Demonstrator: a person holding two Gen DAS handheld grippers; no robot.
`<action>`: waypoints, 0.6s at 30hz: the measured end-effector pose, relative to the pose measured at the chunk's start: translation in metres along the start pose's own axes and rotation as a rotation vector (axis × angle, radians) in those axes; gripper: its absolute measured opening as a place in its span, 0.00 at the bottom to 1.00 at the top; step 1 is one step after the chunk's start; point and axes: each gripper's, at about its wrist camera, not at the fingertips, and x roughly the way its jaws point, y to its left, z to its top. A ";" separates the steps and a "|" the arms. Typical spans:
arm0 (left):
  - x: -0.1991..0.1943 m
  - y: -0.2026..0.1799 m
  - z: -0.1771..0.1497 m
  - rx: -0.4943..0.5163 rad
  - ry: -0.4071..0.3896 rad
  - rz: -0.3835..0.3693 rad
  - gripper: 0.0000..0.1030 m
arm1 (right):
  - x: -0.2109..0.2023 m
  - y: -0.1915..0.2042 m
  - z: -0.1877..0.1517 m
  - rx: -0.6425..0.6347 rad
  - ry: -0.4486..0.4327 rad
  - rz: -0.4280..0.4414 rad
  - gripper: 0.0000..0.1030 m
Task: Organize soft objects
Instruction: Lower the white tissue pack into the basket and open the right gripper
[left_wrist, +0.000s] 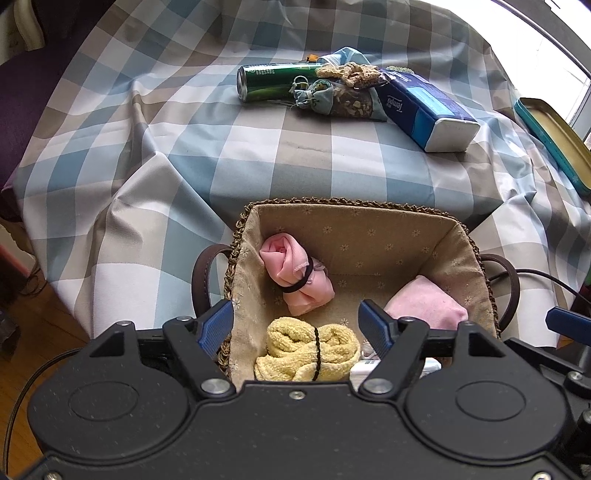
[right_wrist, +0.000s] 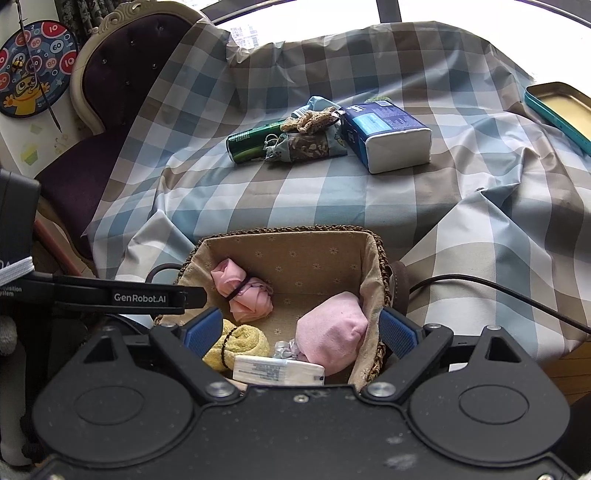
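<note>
A woven basket (left_wrist: 332, 201) (right_wrist: 288, 229) with a beige lining sits at the near edge of the checked tablecloth. Inside lie a pink rolled cloth (left_wrist: 295, 277) (right_wrist: 245, 291) tied with a black band, a yellow towel roll (left_wrist: 310, 352) (right_wrist: 240, 343), a pale pink bundle (left_wrist: 428, 306) (right_wrist: 332, 332) and a white tissue pack (right_wrist: 277, 371). My left gripper (left_wrist: 295, 325) hangs open just above the yellow towel, its pads clear of it. My right gripper (right_wrist: 301, 330) stands open wide over the pale pink bundle, with its right finger outside the basket's wall.
Farther back on the cloth lie a green can (left_wrist: 273, 81) (right_wrist: 251, 144), patterned fabric pouches (left_wrist: 332, 98), a crochet piece (left_wrist: 351, 74) and a blue tissue box (left_wrist: 424, 107) (right_wrist: 388, 136). A teal tin (left_wrist: 554, 136) sits far right, a purple chair (right_wrist: 122, 81) left, a black cable (right_wrist: 498, 288) right.
</note>
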 end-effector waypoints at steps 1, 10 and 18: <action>0.000 0.000 -0.001 0.001 0.003 -0.001 0.68 | 0.000 0.000 0.000 0.000 0.001 -0.001 0.89; 0.000 0.004 0.001 0.023 0.004 0.010 0.69 | 0.003 -0.002 0.003 -0.006 0.002 -0.024 0.89; -0.001 0.006 0.022 0.069 -0.042 0.047 0.73 | 0.009 -0.006 0.025 -0.027 -0.035 -0.058 0.89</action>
